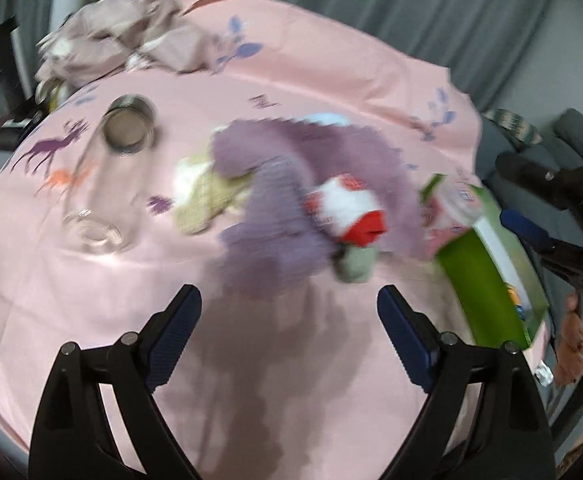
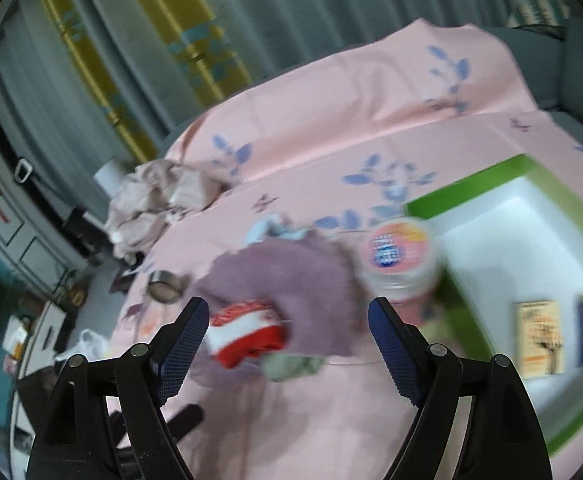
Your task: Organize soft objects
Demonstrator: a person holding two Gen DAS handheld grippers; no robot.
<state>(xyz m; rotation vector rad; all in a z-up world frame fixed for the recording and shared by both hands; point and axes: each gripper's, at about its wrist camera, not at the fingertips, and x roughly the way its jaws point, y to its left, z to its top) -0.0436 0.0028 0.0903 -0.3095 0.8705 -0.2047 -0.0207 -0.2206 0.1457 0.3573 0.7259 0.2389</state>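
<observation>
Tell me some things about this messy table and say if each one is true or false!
1. The purple knitted cloth lies on the pink tablecloth. True.
2. The left gripper is squeezing the red and white sock. False: its jaws stand open and empty.
3. The metal cup lies inside the green box. False: it sits on the tablecloth, far from the box.
4. The round tub stands next to the green box. True.
5. The right gripper holds nothing. True.

Grey curtains [image 2: 291, 12] (pleated) hang behind a grey sofa [image 2: 563, 64].
</observation>
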